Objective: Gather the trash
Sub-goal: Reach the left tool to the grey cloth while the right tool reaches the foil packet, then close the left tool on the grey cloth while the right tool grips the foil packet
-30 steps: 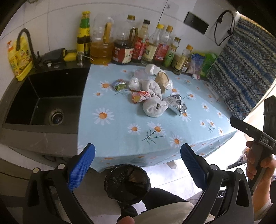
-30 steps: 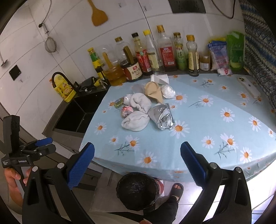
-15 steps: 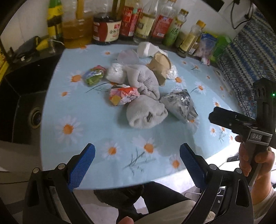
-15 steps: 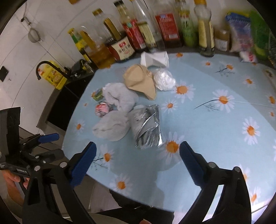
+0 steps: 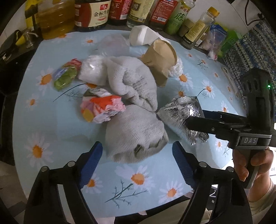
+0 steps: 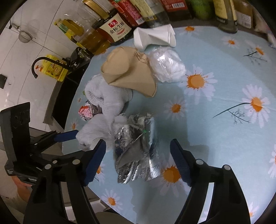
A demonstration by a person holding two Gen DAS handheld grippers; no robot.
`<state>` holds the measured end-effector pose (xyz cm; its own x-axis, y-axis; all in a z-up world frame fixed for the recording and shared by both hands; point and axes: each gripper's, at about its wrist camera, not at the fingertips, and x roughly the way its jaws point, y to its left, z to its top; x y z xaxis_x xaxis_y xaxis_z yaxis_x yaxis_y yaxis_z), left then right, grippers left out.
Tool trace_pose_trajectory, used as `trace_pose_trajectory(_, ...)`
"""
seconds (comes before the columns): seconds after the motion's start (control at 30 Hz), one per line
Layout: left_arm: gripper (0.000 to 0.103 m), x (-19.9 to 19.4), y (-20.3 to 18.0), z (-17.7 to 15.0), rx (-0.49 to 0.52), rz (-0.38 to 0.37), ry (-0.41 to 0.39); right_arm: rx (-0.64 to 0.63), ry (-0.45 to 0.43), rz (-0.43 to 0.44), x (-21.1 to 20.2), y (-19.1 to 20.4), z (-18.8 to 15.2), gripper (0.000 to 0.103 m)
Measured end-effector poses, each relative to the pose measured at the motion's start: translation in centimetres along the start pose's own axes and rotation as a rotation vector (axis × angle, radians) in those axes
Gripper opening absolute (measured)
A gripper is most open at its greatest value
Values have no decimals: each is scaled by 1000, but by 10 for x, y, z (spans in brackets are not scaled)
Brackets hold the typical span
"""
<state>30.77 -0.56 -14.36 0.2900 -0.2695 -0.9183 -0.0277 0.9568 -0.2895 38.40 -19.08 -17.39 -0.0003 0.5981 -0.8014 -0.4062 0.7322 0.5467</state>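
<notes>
The left gripper [image 5: 138, 163] is held with its blue pads spread wide, nothing between them, just short of the nearer grey cloth bundle [image 5: 136, 132] on the daisy-print desk [image 5: 51, 124]. The right gripper [image 6: 138, 160] is likewise spread apart, its pads set either side of the crumpled silver foil bag [image 6: 136, 151] without touching it; that bag lies just beside the grey bundle. To the left of the bundle a crumpled pink and orange wrapper [image 5: 101, 108] is seen, and behind it a second grey cloth [image 5: 132, 82]. Farther back lie a green wrapper [image 5: 64, 77], a clear plastic bag [image 5: 91, 72], a squashed brown paper cup [image 5: 160, 60] and white folded paper [image 5: 143, 35]. A row of sauce bottles [image 5: 96, 12] is ranged along the far edge
</notes>
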Motion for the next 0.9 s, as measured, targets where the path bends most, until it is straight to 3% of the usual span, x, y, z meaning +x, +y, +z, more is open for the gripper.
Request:
trace_pose_trajectory(0.1, 76, 7, -1, 5, -2, 9, 11, 7, 26, 27, 5, -6, 3, 72)
trace_pose_trajectory(0.23, 68, 14, -1, 9, -8, 22, 24, -3, 38, 58, 7, -10, 7, 59)
trace_pose_trajectory(0.53, 41, 8, -4, 11, -21, 27, 6, -31, 16, 67, 0, -4, 6, 56)
trace_pose_trajectory(0.9, 35, -17, -4, -10, -11, -4, -39, -25, -40, 26, -18, 12, -14, 55)
